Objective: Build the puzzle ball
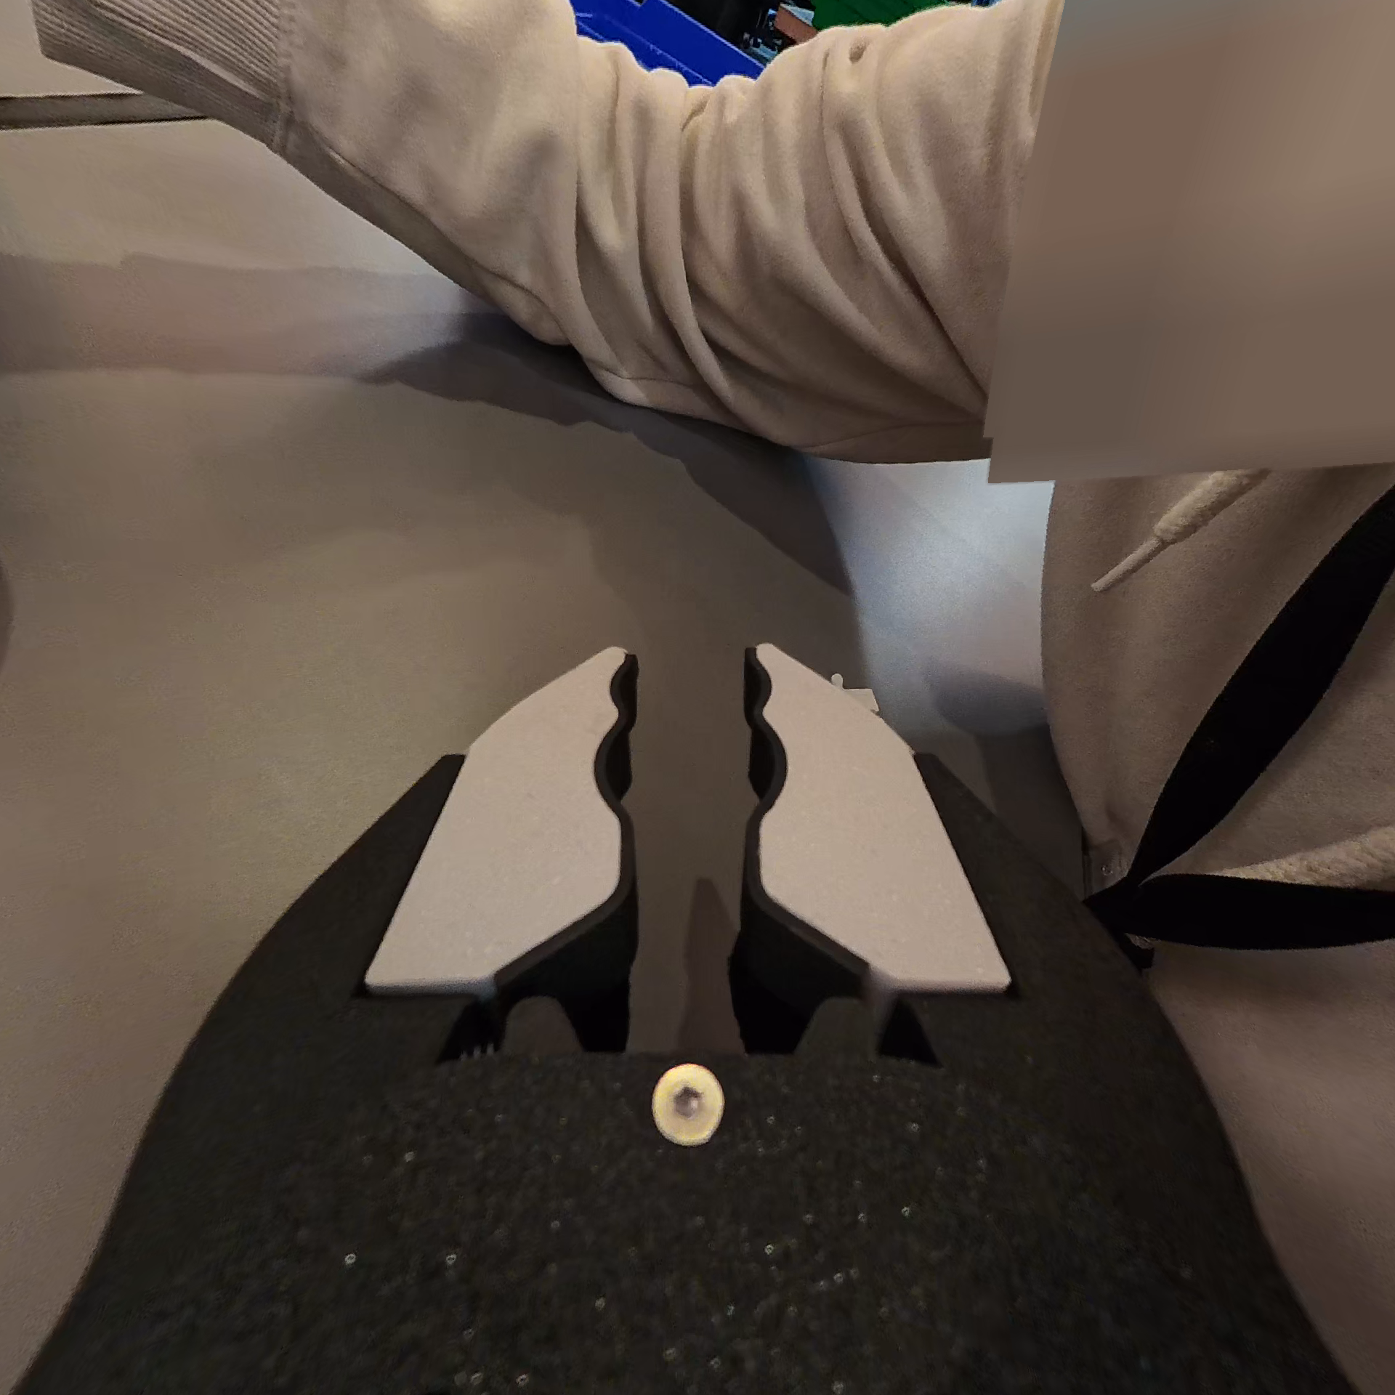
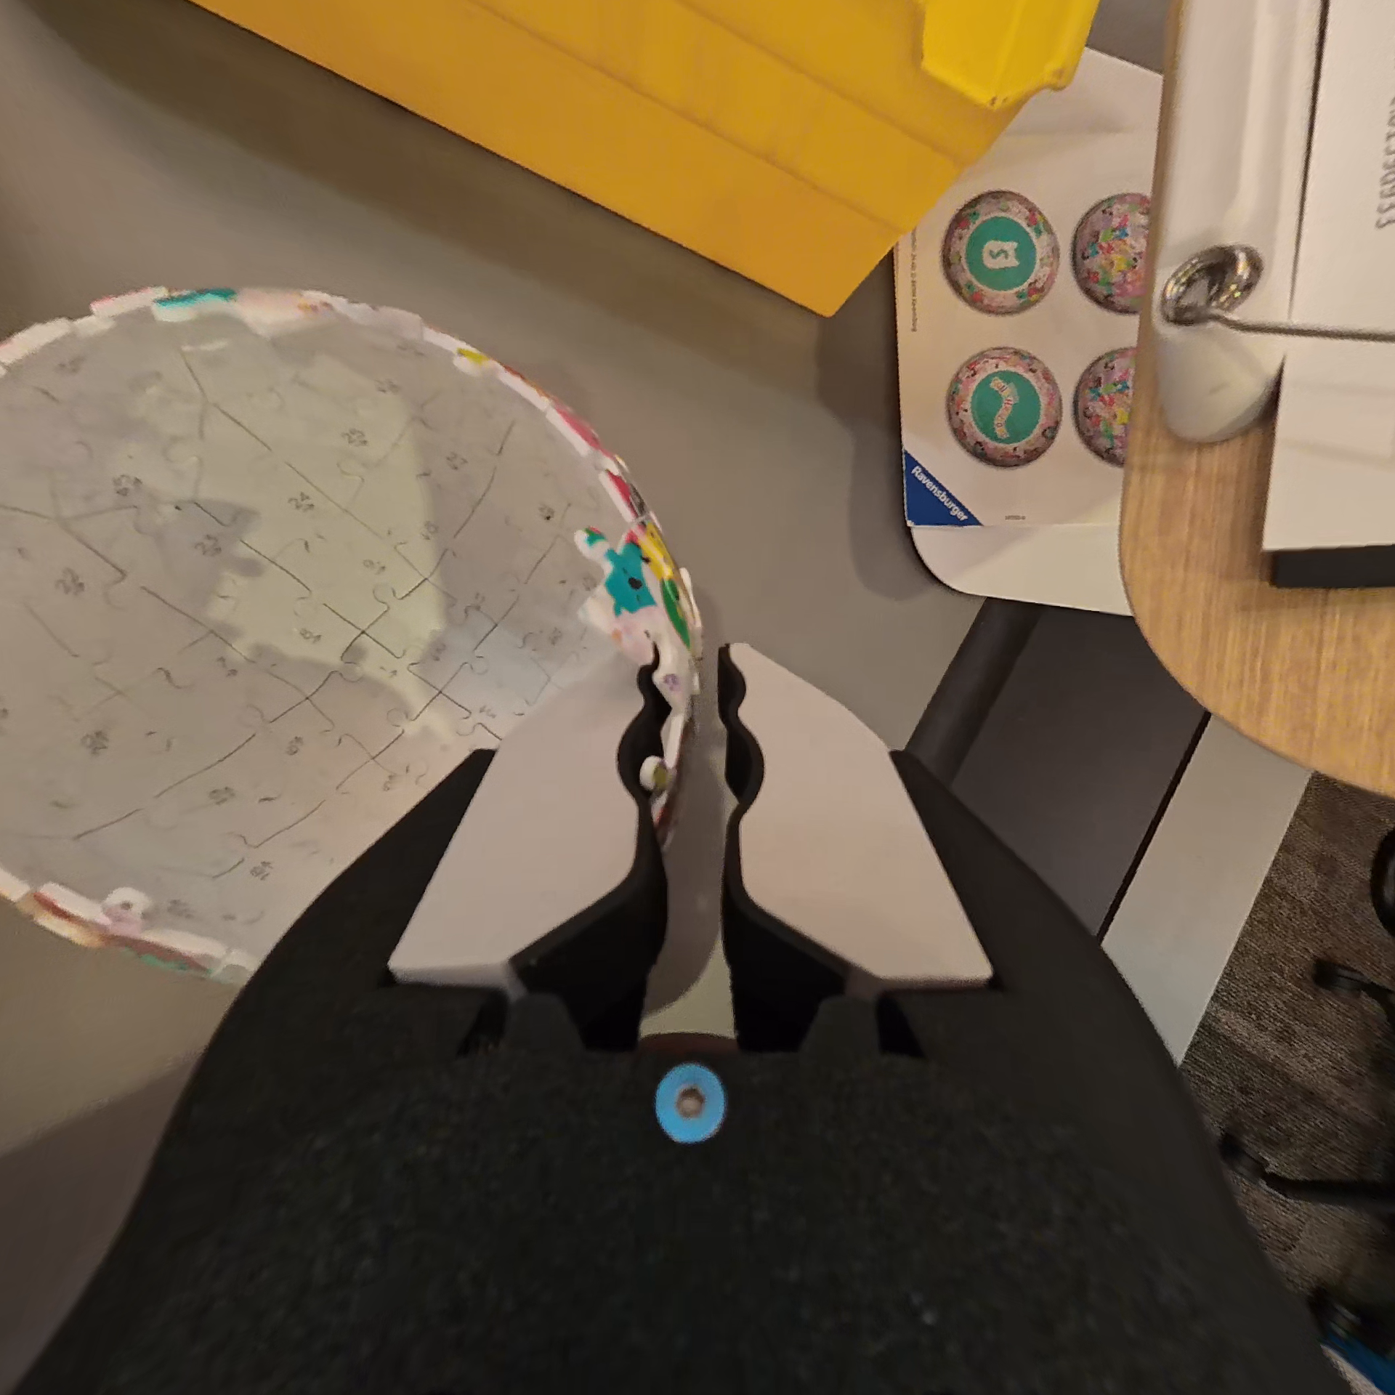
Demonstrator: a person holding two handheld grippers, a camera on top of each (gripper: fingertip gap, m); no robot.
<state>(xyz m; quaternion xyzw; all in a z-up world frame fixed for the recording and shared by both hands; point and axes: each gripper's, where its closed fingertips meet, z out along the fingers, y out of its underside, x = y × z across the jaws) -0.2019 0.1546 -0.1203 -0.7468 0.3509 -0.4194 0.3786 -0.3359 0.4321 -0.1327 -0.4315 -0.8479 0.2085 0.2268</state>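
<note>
Gripping: your right tool (image 2: 685,679) pinches the half-built puzzle ball's (image 2: 287,604) rim on the grey surface (image 2: 755,423).
Left tool (image 1: 691,664): narrow gap, holding nothing.
Next: fetch another piece, steady the shell.

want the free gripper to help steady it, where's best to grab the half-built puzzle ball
Grip the puzzle ball half's thin rim, one finger inside and one outside, coming from above on the far-left rim, opposite the right gripper. The shell lies open side up, too wide to span.

Hand-held gripper (image 2: 691,679) straddles half-built puzzle ball (image 2: 287,604) rim.
</note>
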